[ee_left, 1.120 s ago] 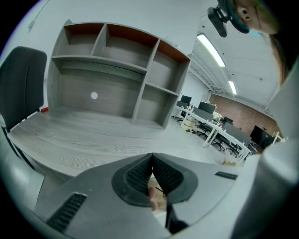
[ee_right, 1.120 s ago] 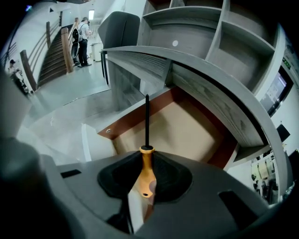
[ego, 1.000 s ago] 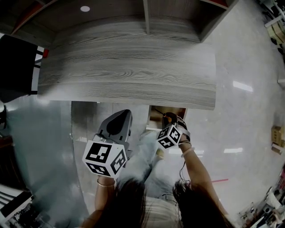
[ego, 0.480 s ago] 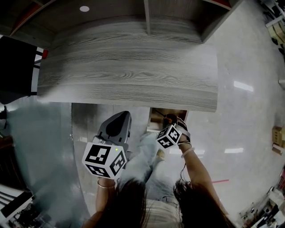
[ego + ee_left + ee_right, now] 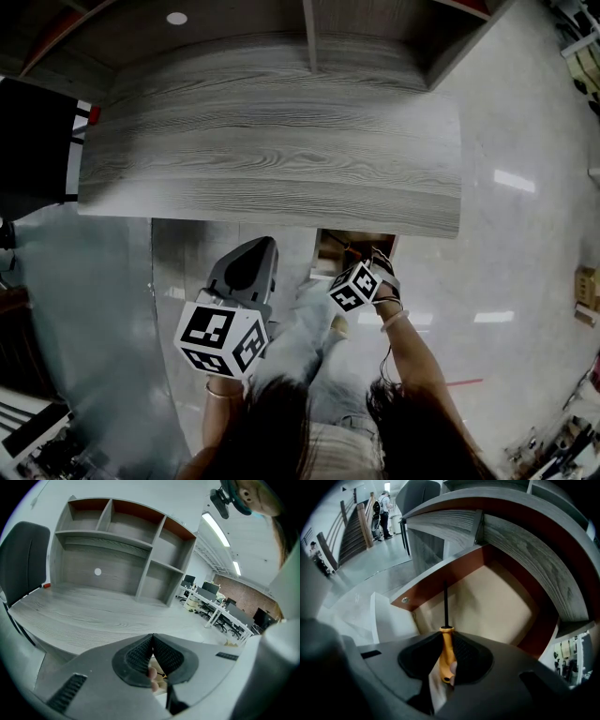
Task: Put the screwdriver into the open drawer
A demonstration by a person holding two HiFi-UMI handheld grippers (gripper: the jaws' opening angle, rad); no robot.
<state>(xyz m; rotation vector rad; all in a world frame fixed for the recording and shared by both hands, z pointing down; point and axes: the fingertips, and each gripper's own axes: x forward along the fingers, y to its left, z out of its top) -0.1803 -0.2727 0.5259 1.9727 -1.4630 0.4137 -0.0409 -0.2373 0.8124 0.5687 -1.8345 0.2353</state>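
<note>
Holding the orange-handled screwdriver (image 5: 446, 656) clamped in our right gripper (image 5: 446, 638), we point its shaft at twelve o'clock into the open drawer (image 5: 497, 606) beneath the surface (image 5: 272, 159). We judge it best to lower the tip close to the drawer floor before parting the jaws. The drawer looks empty. Our left gripper (image 5: 152, 654), at eight o'clock, idles, jaws together.

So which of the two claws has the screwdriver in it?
The right claw: it is shut on the orange handle of the screwdriver, whose shaft points into the open drawer. The left claw is shut with nothing in it.
</note>
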